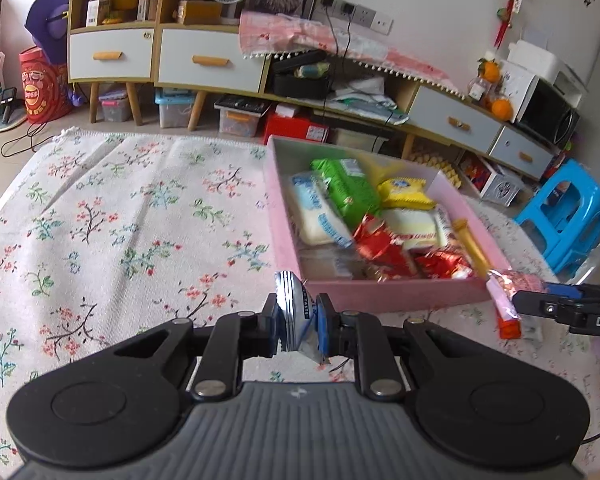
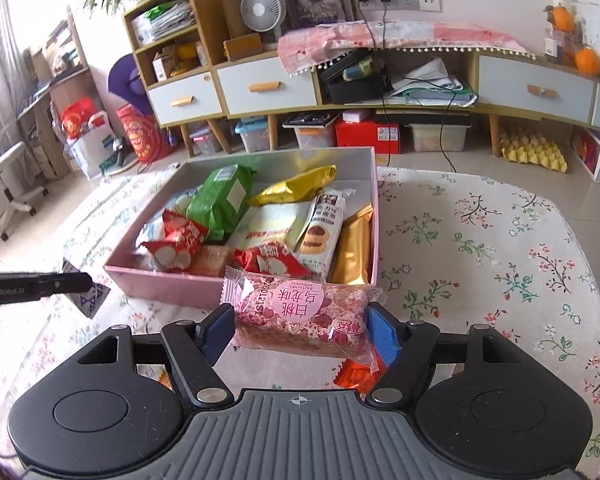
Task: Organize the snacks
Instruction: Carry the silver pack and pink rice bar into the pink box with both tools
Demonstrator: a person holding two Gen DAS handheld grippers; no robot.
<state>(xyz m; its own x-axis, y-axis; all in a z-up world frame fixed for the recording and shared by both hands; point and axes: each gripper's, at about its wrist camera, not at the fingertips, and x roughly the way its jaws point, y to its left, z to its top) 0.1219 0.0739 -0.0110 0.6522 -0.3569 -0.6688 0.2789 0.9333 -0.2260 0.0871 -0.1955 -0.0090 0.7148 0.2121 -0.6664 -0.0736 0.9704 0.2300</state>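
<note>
A pink box point(image 1: 380, 298) holding several snack packets stands on the floral tablecloth point(image 1: 120, 220). My left gripper point(image 1: 296, 316) is shut on a small blue, white and silver packet point(image 1: 294, 304), held just short of the box's near left corner. In the right wrist view my right gripper point(image 2: 300, 330) is shut on a pink snack packet point(image 2: 300, 316), held crosswise in front of the box point(image 2: 160, 290). An orange-red wrapper point(image 2: 356, 376) shows under it; I cannot tell whether it is held. Each view shows the other gripper point(image 1: 540, 306) point(image 2: 60, 284) from the side.
The tablecloth point(image 2: 480, 260) spreads left and right of the box. Beyond the table's far edge are a low cabinet with drawers point(image 1: 204, 60), storage bins on the floor, a red box point(image 2: 366, 134) and a blue plastic stool point(image 1: 568, 216).
</note>
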